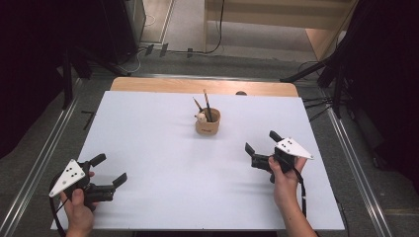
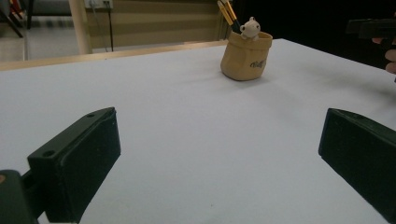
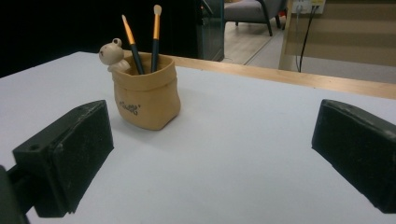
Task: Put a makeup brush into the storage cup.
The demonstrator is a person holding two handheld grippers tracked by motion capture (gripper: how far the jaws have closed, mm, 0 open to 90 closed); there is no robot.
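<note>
White surface (image 1: pixel 148 148) carried a tan pen pouch (image 1: pixel 207 123) holding two brushes (image 1: pixel 206 106), well ahead of the left claw (image 1: pixel 109 170) and just ahead-left of the right claw (image 1: pixel 262 142). Both claws stood released, gripping nothing.

Lab – black curtains (image 1: pixel 29 59), floor cables (image 1: pixel 217 29), rails (image 1: pixel 356 163).
</note>
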